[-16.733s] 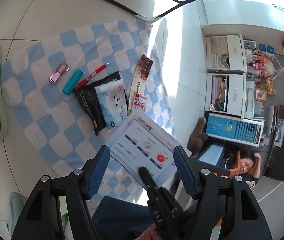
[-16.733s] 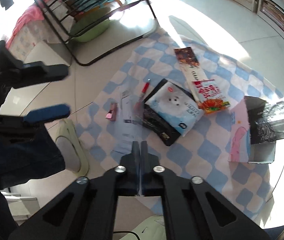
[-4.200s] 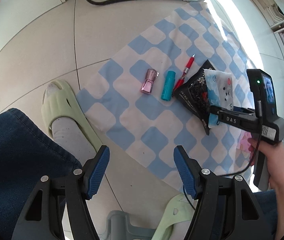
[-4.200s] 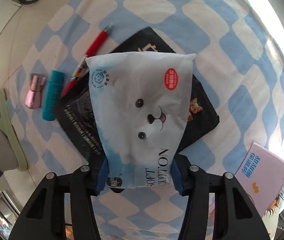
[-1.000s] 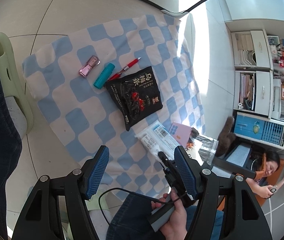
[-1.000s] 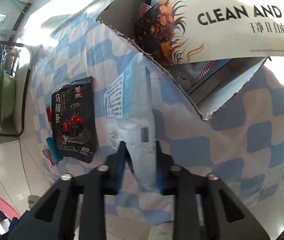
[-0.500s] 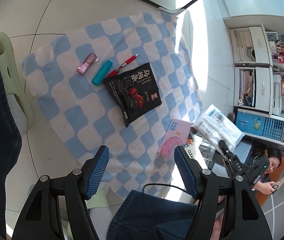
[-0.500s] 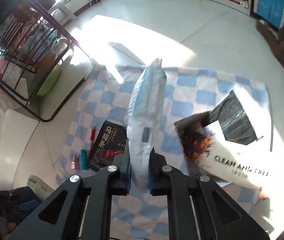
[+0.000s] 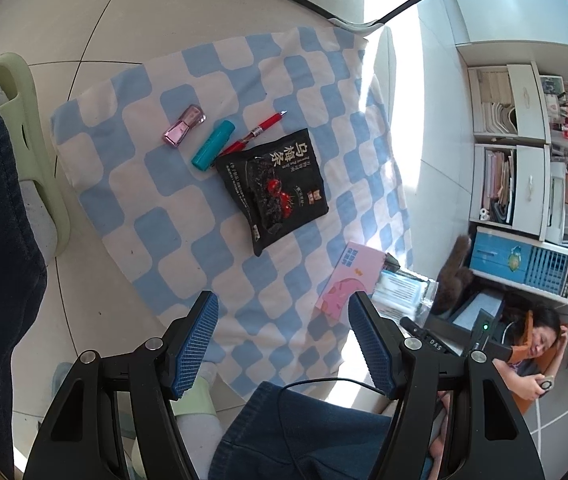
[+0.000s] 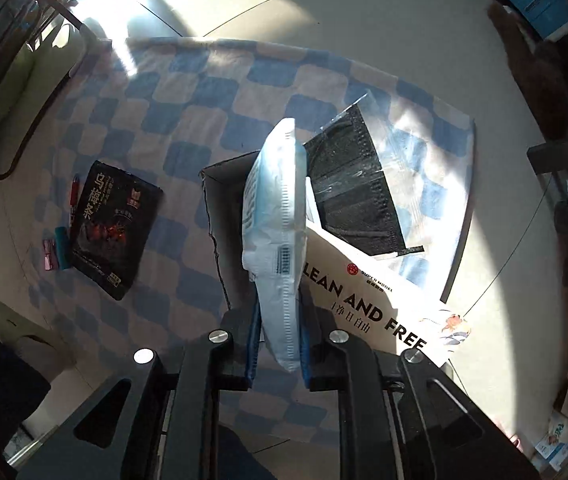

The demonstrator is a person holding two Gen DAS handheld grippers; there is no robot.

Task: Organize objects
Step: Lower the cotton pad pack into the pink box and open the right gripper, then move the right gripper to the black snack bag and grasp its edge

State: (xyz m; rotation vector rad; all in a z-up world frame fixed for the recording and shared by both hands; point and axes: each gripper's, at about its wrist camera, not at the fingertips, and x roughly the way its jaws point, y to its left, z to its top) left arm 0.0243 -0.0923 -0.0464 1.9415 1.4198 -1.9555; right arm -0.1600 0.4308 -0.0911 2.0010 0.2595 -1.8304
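Observation:
My right gripper (image 10: 278, 350) is shut on the white and blue cotton tissue pack (image 10: 274, 224), holding it edge-up over the open cardboard box (image 10: 214, 200). The pack also shows in the left wrist view (image 9: 397, 294) beside the pink box flap (image 9: 349, 284). My left gripper (image 9: 284, 340) is open and empty above the near edge of the blue checked cloth (image 9: 188, 200). On the cloth lie a black snack bag (image 9: 276, 188), a red pen (image 9: 260, 132), a teal tube (image 9: 212, 150) and a pink nail polish bottle (image 9: 184, 130).
A long white packet printed "CLEAN AND FREE" (image 10: 367, 304) and a black mesh pack in clear wrap (image 10: 351, 196) rest in the box. My jeans and green slippers (image 9: 24, 120) border the cloth. A black metal rack (image 10: 0, 64) and shelves (image 9: 523, 152) stand beyond; a person (image 9: 531, 356) sits nearby.
My right gripper has brought the tissue pack down from high above the floor to just over the box. My left gripper has barely moved.

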